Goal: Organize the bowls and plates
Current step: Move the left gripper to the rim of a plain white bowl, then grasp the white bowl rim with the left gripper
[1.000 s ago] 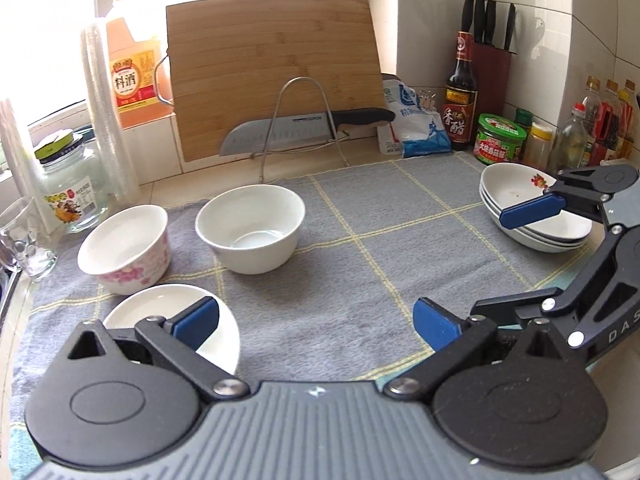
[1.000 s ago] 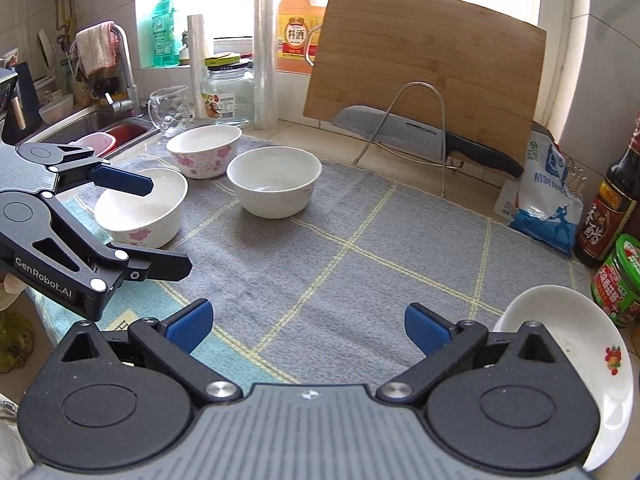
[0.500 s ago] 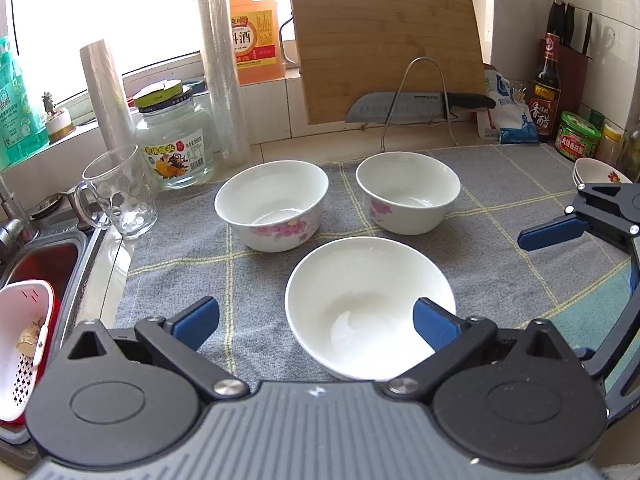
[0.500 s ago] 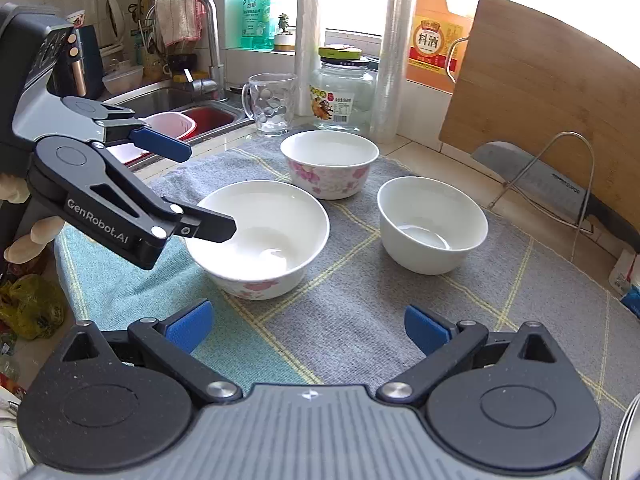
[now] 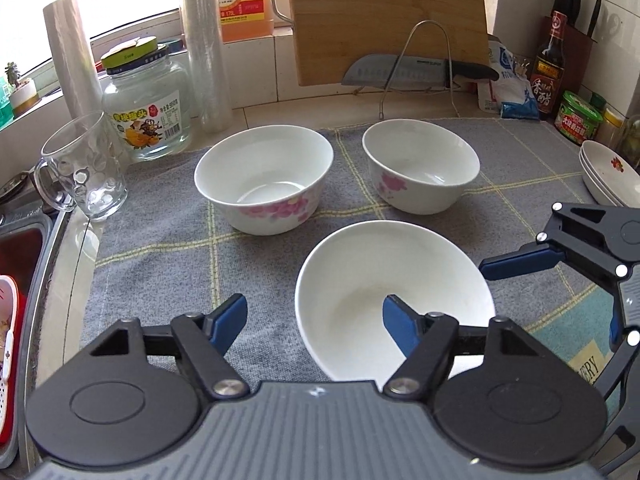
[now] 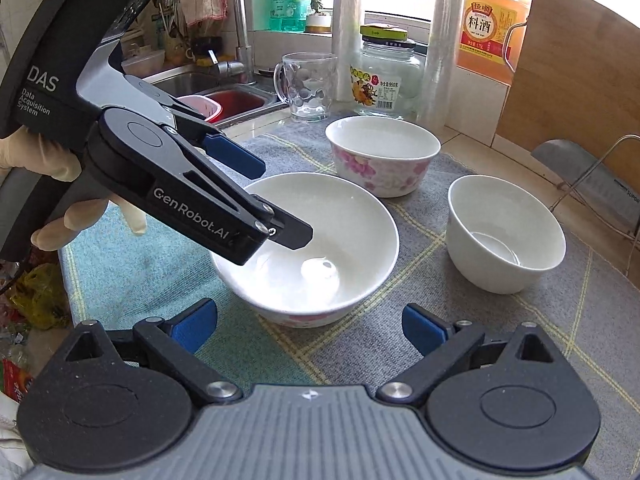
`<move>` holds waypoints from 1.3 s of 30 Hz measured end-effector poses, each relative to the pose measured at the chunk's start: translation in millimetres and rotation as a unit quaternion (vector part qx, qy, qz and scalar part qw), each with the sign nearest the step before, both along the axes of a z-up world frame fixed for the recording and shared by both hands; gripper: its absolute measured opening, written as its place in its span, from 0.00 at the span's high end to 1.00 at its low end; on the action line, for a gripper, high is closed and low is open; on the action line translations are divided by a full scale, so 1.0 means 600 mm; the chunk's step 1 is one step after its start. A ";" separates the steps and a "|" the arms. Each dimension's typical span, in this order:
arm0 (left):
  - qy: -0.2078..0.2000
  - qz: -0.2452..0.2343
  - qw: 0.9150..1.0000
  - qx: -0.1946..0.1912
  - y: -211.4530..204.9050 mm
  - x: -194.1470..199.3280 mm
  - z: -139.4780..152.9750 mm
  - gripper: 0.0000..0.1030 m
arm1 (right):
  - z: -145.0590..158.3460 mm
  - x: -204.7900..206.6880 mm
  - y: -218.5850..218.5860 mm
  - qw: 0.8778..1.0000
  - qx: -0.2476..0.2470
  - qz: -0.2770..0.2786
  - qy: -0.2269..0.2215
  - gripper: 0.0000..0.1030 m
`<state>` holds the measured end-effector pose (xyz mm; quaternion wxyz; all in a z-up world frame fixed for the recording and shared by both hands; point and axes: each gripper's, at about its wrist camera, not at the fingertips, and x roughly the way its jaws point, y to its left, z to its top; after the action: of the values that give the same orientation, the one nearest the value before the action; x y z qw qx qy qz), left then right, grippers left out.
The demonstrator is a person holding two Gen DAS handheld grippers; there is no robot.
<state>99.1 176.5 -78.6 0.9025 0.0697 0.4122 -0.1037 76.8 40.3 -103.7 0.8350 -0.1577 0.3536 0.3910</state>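
Note:
Three white bowls sit on the grey cloth (image 5: pixel 160 240). The plain near bowl (image 5: pixel 392 280) (image 6: pixel 340 232) is the closest. My left gripper (image 5: pixel 314 320) (image 6: pixel 282 202) straddles its left rim, one finger inside and one outside. Its jaws are closing, and the pads stand clear of the wall. My right gripper (image 6: pixel 310 324) (image 5: pixel 564 296) is low at the same bowl's other side, its jaws narrowing a little, nothing pressed. Behind stand a floral bowl (image 5: pixel 264 184) (image 6: pixel 384 152) and a smaller bowl (image 5: pixel 420 164) (image 6: pixel 504 232). Stacked plates (image 5: pixel 608 176) lie far right.
A glass mug (image 5: pixel 80 164) and a jar (image 5: pixel 148 112) stand at the cloth's left corner, with the sink (image 6: pixel 224 92) beyond. A knife on a wire stand (image 5: pixel 416 72), a cutting board (image 5: pixel 388 20) and sauce bottles (image 5: pixel 548 72) line the back wall.
Both grippers have swung left from the plates to the three bowls. The left jaws have narrowed around the near bowl's rim. The right gripper has come in close to that bowl.

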 end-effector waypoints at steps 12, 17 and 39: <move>0.010 -0.024 1.000 -0.012 -0.006 0.015 -0.002 0.42 | 0.003 0.009 0.014 1.000 -0.005 0.014 -0.016 0.15; 0.015 -0.031 0.999 -0.020 -0.009 0.020 -0.004 0.49 | 0.004 0.008 0.015 1.000 -0.006 0.016 -0.019 0.16; 0.011 -0.050 0.998 -0.028 -0.050 -0.001 0.011 0.50 | 0.036 -0.022 -0.026 1.000 -0.010 0.004 -0.026 0.17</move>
<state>98.3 146.6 -71.8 0.8931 0.0638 0.4154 -0.1607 63.9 24.4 -81.9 0.8408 -0.1770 0.3352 0.3866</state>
